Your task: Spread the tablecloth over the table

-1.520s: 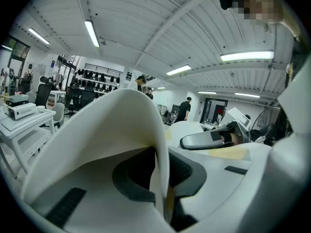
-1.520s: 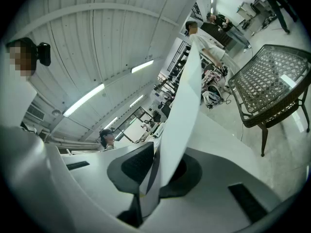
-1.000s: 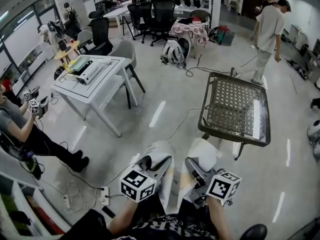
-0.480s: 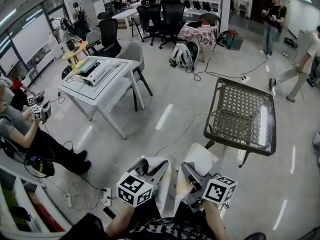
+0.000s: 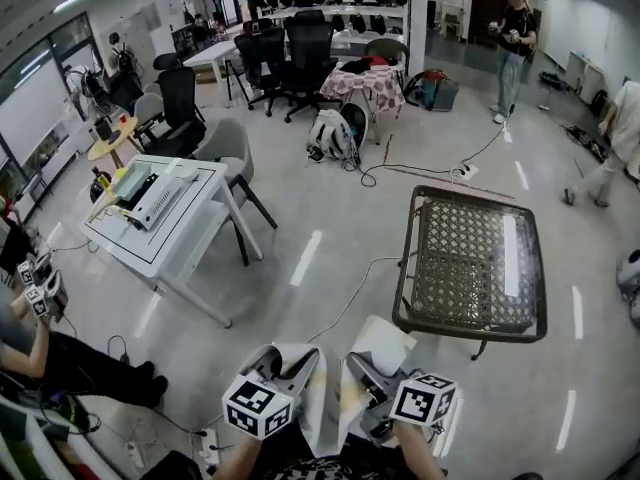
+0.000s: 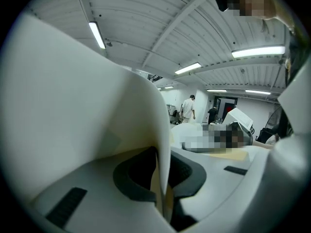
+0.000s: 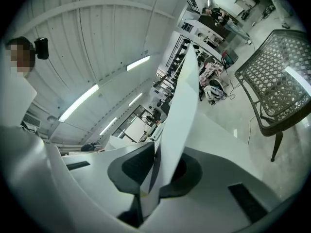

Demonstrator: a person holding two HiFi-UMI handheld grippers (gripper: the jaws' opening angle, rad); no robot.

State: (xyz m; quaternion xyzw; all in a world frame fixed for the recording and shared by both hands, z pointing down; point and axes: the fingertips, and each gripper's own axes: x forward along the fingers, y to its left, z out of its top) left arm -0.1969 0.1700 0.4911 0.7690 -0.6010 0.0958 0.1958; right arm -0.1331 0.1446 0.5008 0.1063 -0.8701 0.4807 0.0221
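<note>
Ahead on the grey floor (image 5: 330,208) the lattice table (image 5: 470,238) stands bare. Your left gripper (image 5: 298,358) and right gripper (image 5: 352,364) are each clamped on an edge of the white tablecloth (image 5: 388,336), bunched near you; a snag on the table's rim could tug that thin fold free.

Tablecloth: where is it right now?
Head view, bottom centre: the tablecloth is pinched in the left gripper and the right gripper, not yet over the mesh-top table at centre right.

There are two grippers (image 5: 296,360) (image 5: 358,370), one tablecloth (image 5: 383,336) and one table (image 5: 460,258)
</note>
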